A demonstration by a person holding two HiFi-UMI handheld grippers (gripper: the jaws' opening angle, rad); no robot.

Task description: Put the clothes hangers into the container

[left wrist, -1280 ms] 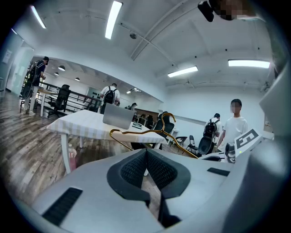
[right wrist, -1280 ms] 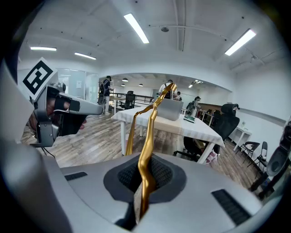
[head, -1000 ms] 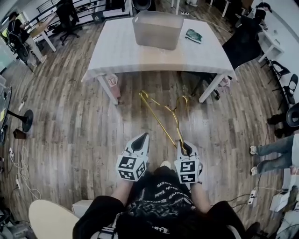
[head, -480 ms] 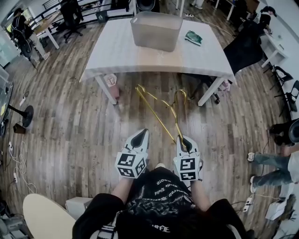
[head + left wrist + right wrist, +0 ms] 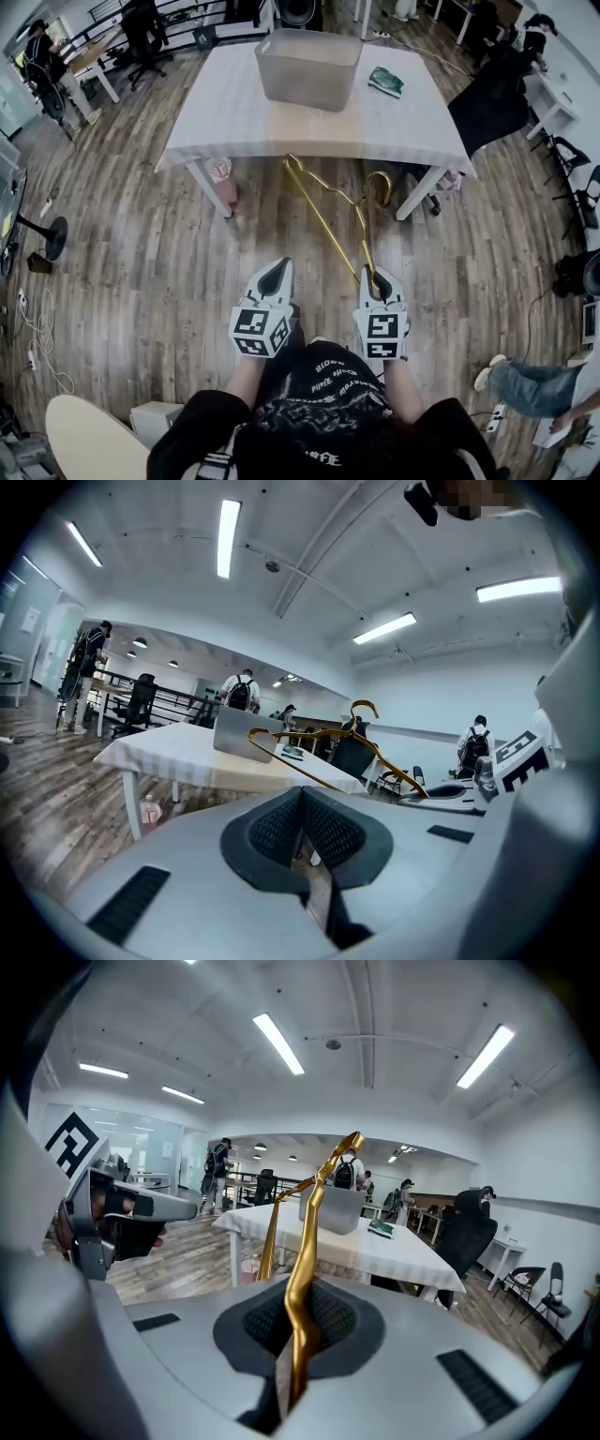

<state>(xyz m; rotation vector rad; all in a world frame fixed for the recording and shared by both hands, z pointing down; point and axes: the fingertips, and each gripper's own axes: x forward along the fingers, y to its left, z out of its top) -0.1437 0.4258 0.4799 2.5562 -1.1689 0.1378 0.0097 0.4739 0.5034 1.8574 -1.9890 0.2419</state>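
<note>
Obscured and cut-off items in your view over the tabletop [image 5: 234,103]

Hanger [image 5: 328,220]: gold; the near end is buried between the closed jaws of your right hand-held gripper [image 5: 375,279]. Container [image 5: 309,66]: frosted walls; you cannot read what is inside. Green item [image 5: 385,82] beside it: too small to name. Person [image 5: 530,386] at the right edge: legs only, the rest cut off by the frame.

A white worktop [image 5: 234,103] stands at 12 o'clock on a brown wood floor [image 5: 141,262]. A small green thing [image 5: 386,82] lies on it toward 1 o'clock. A black chair [image 5: 487,94] is at 2 o'clock. Someone's legs in jeans [image 5: 525,389] are at 4 o'clock. White cables [image 5: 37,328] lie at 8 o'clock.
</note>
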